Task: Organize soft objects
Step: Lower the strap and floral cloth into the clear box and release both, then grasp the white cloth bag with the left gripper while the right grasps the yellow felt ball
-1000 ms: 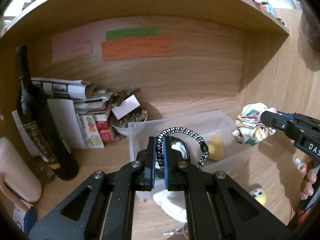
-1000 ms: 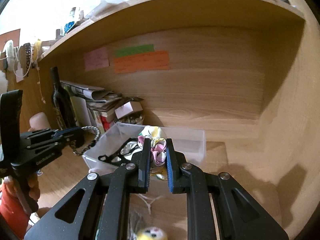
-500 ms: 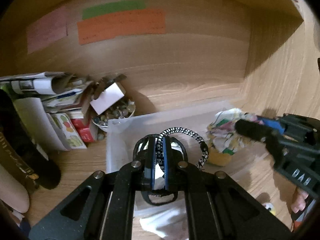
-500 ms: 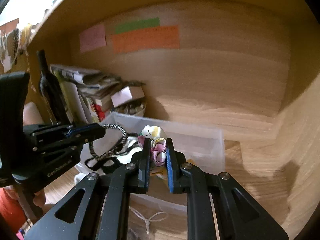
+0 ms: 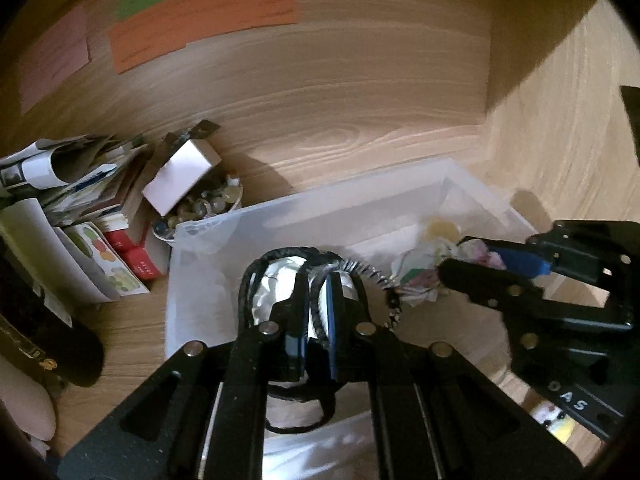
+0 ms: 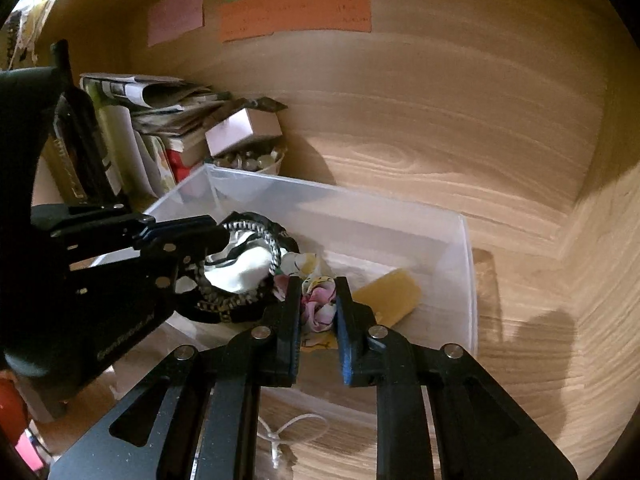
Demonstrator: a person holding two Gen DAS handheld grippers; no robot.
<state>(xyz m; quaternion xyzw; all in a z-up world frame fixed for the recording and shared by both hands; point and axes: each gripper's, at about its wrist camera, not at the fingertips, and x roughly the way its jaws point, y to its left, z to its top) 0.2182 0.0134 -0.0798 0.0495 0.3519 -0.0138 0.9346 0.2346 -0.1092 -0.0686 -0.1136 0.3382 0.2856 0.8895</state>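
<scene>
Yellow sponge (image 6: 386,298) shows only from the right gripper (image 6: 318,300) (clamped on floral cloth (image 6: 318,304)).

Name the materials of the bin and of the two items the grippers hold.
Bin: translucent, frosted-looking plastic; the wood shows through its walls.
Floral bundle in the right gripper: crumpled printed fabric.
Loop in the left gripper: black-and-white braided cord, probably elastic.
</scene>
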